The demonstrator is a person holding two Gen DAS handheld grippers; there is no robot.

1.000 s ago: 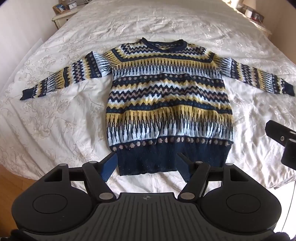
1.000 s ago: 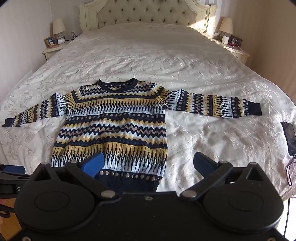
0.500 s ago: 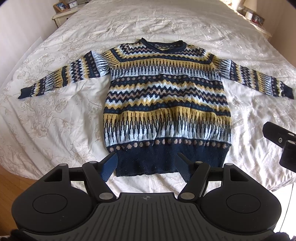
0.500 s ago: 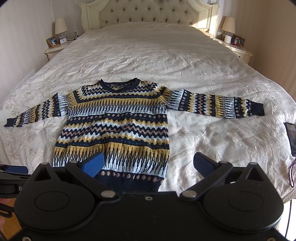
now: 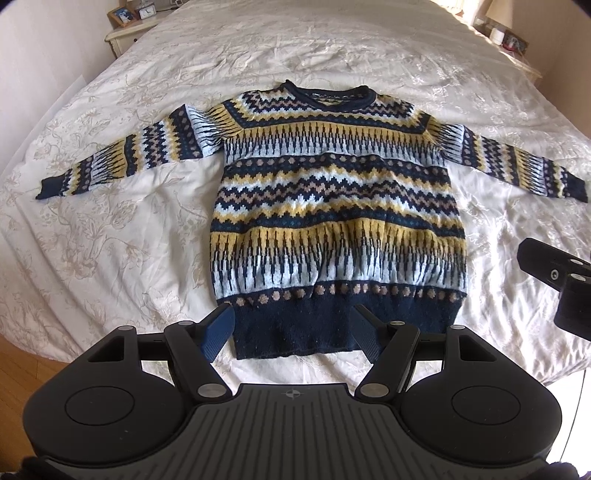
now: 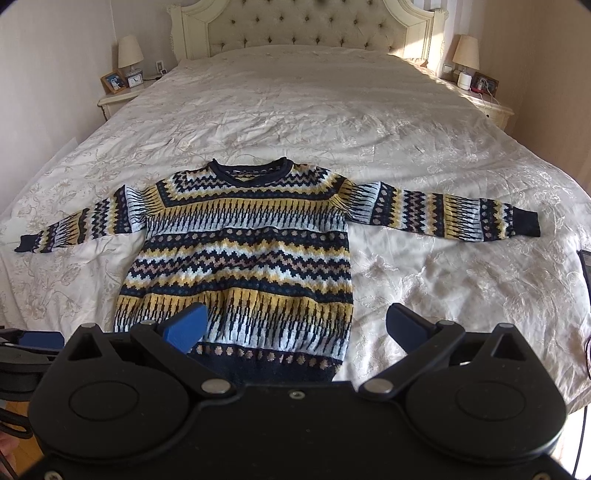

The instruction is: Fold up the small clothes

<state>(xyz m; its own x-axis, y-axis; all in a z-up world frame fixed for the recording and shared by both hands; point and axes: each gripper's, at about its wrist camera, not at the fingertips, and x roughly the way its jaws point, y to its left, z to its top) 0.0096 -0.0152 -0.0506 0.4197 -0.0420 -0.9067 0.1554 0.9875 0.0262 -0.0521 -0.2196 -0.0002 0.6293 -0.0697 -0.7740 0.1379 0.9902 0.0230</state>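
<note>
A patterned knit sweater (image 5: 332, 206) (image 6: 251, 251) in navy, yellow, white and tan lies flat and face up on the bed, both sleeves spread out sideways and its navy hem toward me. My left gripper (image 5: 291, 328) hovers open above the hem, nothing between its blue pads. My right gripper (image 6: 295, 325) is also open and empty, held above the sweater's lower right part. Part of the right gripper (image 5: 554, 280) shows at the right edge of the left wrist view.
The bed (image 6: 332, 118) has a cream floral cover and a tufted headboard (image 6: 310, 33). Nightstands with lamps stand left (image 6: 122, 92) and right (image 6: 484, 99). A dark phone (image 6: 585, 269) lies at the bed's right edge. Wooden floor (image 5: 29, 369) shows lower left.
Both views have shifted slightly, so the sweater sits a little differently in frame. The sweater has not moved, and both grippers stay open.
</note>
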